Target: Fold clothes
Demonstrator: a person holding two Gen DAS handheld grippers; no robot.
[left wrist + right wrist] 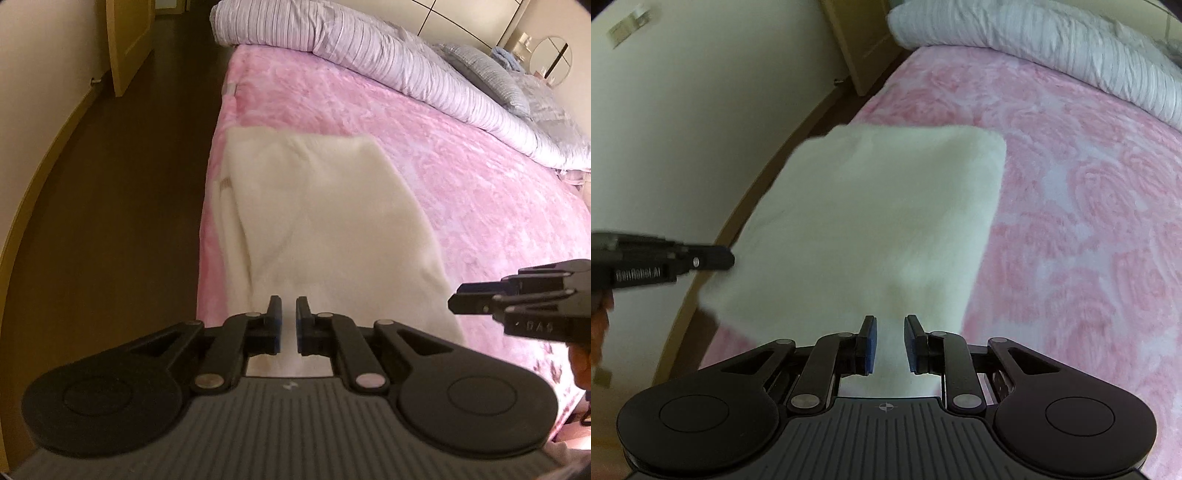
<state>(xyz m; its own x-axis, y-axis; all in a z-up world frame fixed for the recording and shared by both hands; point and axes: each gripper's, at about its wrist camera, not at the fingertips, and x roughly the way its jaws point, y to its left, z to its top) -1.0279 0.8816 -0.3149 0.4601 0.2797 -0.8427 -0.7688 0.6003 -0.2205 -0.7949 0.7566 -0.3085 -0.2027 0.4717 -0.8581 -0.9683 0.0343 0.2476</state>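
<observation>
The left gripper point(289, 325) is hovering over the near end of the white fleece garment point(325, 229), its jaws standing a narrow gap apart and closing on nothing; white cloth is showing between and beneath the blue pads point(277, 326), but whether they are touching it cannot be told. The right gripper point(889, 345) is sitting likewise over the garment's near edge point(871, 229), its jaws parted a little wider and also empty. Each tool is appearing side-on in the other's view: the right one is reaching in from the right of the left gripper, and the left one is coming in from the left of the right gripper, its tip just at the garment's left border.

From both tongs the garment is running straight ahead, its long axis lying along the line of the fingers, near end under the jaws and far end well forward. It is already looking partly folded, with a doubled layer along its left side by the edge of the pink blanket point(461, 177). Both grippers seem about equally near the near hem, so the coming move is probably turning on pinching that hem at two corners and carrying it forward over the far end.

Beyond the garment, the striped duvet point(369, 51) is lying bunched across the far side of the bed
</observation>
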